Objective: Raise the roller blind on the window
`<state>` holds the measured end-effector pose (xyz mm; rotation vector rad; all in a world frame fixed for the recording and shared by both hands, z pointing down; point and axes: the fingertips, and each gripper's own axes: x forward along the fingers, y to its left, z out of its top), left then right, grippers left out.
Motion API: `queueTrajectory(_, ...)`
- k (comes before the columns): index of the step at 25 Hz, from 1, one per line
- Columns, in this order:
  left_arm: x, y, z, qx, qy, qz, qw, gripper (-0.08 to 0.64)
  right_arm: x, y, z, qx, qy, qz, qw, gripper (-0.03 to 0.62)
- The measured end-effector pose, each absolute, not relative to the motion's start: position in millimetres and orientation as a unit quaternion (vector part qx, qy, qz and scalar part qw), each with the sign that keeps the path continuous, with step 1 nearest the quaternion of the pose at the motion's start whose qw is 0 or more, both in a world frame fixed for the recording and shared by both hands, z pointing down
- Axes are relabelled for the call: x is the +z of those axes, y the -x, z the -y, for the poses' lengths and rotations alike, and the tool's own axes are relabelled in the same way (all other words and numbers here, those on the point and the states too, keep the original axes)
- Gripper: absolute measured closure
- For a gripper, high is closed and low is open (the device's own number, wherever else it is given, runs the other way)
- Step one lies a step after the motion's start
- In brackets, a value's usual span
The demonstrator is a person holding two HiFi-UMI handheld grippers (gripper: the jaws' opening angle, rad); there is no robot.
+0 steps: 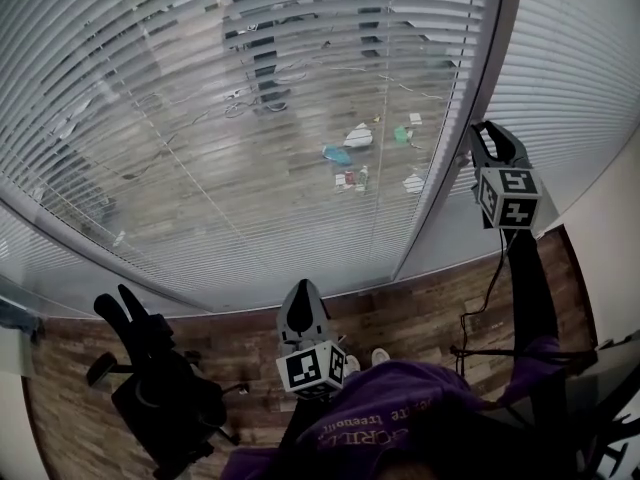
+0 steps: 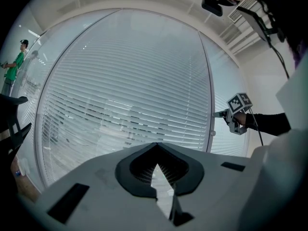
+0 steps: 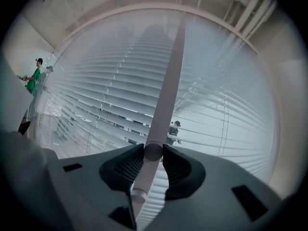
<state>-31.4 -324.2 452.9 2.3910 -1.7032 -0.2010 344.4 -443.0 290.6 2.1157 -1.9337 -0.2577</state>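
A slatted blind [image 1: 250, 118] covers the wide window pane ahead, its slats lowered. In the right gripper view a pale, thin wand [image 3: 166, 90] hangs down in front of the blind [image 3: 96, 95]. My right gripper [image 3: 153, 153] is shut on this wand, with a dark pad pressing each side of it. In the head view that gripper [image 1: 492, 138] is raised beside the window's upright frame bar [image 1: 450, 138]. My left gripper [image 1: 303, 290] is held lower, in front of my body. It points at the blind [image 2: 130, 95], its jaws [image 2: 156, 146] shut with nothing between them.
A black office chair [image 1: 160, 388] stands on the wood floor [image 1: 420, 308] at the lower left. A cable [image 1: 490, 288] hangs under my right arm. A white wall [image 1: 610, 238] closes the right side. A person in green [image 2: 12, 66] stands far to the left.
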Motion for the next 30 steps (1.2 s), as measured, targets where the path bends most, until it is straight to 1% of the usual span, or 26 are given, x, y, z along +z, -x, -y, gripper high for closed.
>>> queueTrajectory(1, 453.5, 31.7, 323.9, -0.068, -0.808, 0.577, 0.1, 0.558, 291.2, -344.9, 442.8, -0.079, -0.729, 0.669, 0.123, 0.474)
queueTrajectory(3, 454.0, 31.4, 325.1, -0.07, -0.806, 0.579, 0.099, 0.558, 292.2, -347.9, 444.5, -0.039, -0.726, 0.681, 0.082, 0.474)
queueTrajectory(9, 453.9, 31.4, 324.5, -0.071, -0.805, 0.581, 0.099, 0.558, 289.0, -352.7, 441.6, 0.097, -0.713, 0.688, -0.095, 0.474)
queueTrajectory(12, 456.4, 31.6, 323.8, -0.072, -0.806, 0.579, 0.1, 0.558, 290.4, -353.9, 439.5, 0.15, -0.697, 0.682, -0.165, 0.474)
queueTrajectory(16, 455.7, 29.4, 327.6, -0.072, -0.805, 0.58, 0.101, 0.558, 292.3, -360.7, 442.4, 0.243, -0.65, 0.662, -0.284, 0.474)
queueTrajectory(18, 455.3, 27.6, 329.3, -0.071, -0.805, 0.58, 0.101, 0.558, 293.7, -364.9, 444.0, 0.272, -0.629, 0.652, -0.325, 0.476)
queueTrajectory(19, 455.3, 27.1, 330.0, -0.07, -0.805, 0.58, 0.101, 0.558, 293.5, -366.0, 444.8, 0.27, -0.627, 0.654, -0.326, 0.476)
queueTrajectory(21, 455.2, 26.6, 330.9, -0.071, -0.806, 0.579, 0.1, 0.558, 290.7, -364.1, 445.8, 0.232, -0.639, 0.673, -0.291, 0.474)
queueTrajectory(26, 452.0, 28.2, 331.7, -0.071, -0.807, 0.578, 0.101, 0.558, 287.1, -352.0, 443.0, 0.115, -0.685, 0.706, -0.136, 0.474)
queueTrajectory(30, 447.9, 30.1, 330.8, -0.07, -0.809, 0.574, 0.1, 0.558, 286.4, -351.1, 439.9, 0.039, -0.708, 0.704, -0.042, 0.474)
